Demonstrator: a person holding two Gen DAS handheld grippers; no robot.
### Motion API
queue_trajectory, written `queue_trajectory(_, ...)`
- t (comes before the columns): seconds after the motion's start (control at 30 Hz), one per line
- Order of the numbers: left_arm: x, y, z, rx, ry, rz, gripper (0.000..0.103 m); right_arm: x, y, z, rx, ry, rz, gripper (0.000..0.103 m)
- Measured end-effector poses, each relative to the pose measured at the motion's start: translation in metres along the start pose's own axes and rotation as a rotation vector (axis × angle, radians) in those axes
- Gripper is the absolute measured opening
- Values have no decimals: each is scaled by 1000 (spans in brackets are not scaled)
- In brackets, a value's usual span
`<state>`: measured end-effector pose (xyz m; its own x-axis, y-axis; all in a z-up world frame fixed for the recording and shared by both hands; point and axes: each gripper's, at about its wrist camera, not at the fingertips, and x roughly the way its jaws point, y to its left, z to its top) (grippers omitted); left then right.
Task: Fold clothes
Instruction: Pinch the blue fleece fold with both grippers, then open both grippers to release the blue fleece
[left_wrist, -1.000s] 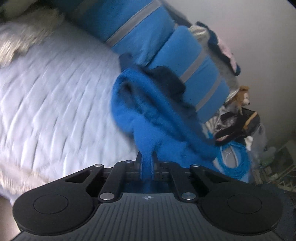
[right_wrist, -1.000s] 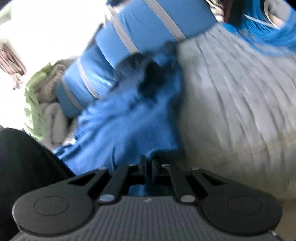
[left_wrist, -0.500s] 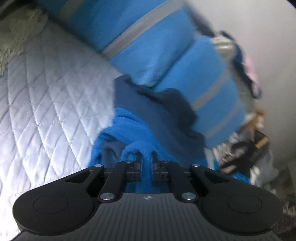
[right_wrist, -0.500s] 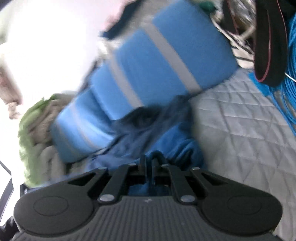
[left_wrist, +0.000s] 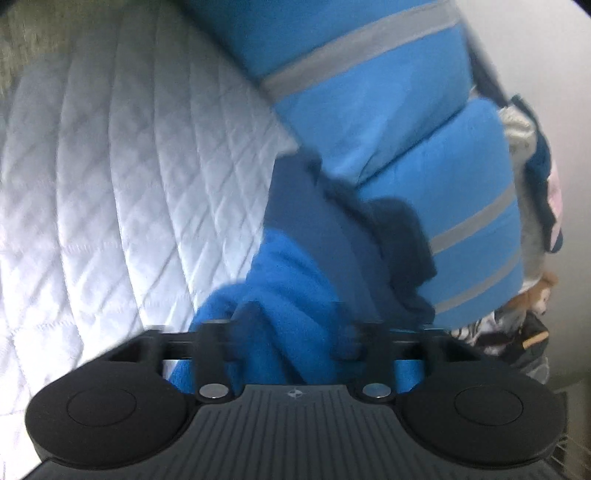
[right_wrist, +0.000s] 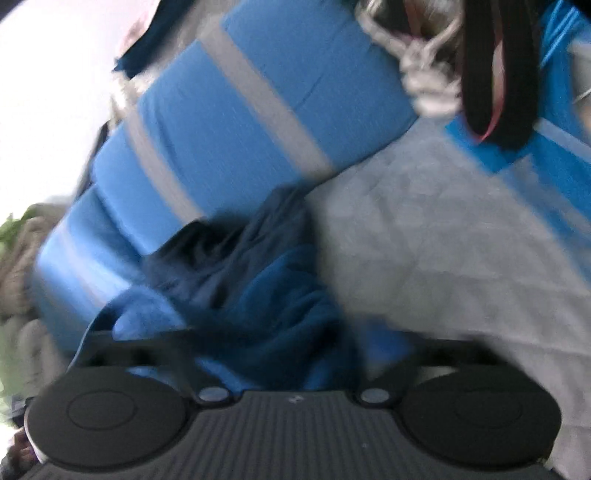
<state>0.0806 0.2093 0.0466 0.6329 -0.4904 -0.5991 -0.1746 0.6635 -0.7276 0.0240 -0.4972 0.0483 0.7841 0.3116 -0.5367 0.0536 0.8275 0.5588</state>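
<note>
Both grippers, L (left_wrist: 291, 332) & R (right_wrist: 280, 343), just let go: jaws opening, blue garment (left_wrist: 295, 280) dropped on quilt (left_wrist: 110, 184); fold laid.

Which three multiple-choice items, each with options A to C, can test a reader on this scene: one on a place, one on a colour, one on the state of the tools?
1. Where does the blue garment lie?
A. on the quilted cover, against the striped cushions
B. on the floor
C. on a chair

2. What colour are the stripes on the cushions?
A. red
B. grey
C. yellow

3. How do the left tool and the right tool stand?
A. both clamped on the cloth
B. only the left clamped
C. both opening, cloth between the fingers

Answers: 1 A, it rests on the white quilted cover below the cushions. 2 B, grey bands cross the blue. 3 C, the fingers stand wide apart around the fabric.
</note>
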Motion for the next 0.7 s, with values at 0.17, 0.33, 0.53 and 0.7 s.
queue_trajectory(0.17, -42, -20, -3, 39, -83, 16, 91, -25, 16, 2, -64, 7, 20, 103)
queue_trajectory(0.33, -77, -39, -15, 123, -97, 13, 91, -50, 29, -4, -84, 5, 32, 103)
queue_trajectory(0.53, -101, -43, -35, 149, -95, -4, 91, -69, 33, -16, -73, 11, 38, 103)
queue_trajectory(0.7, -95, -14, -58, 112, -50, 7, 91, -79, 17, -34, -27, 38, 46, 103)
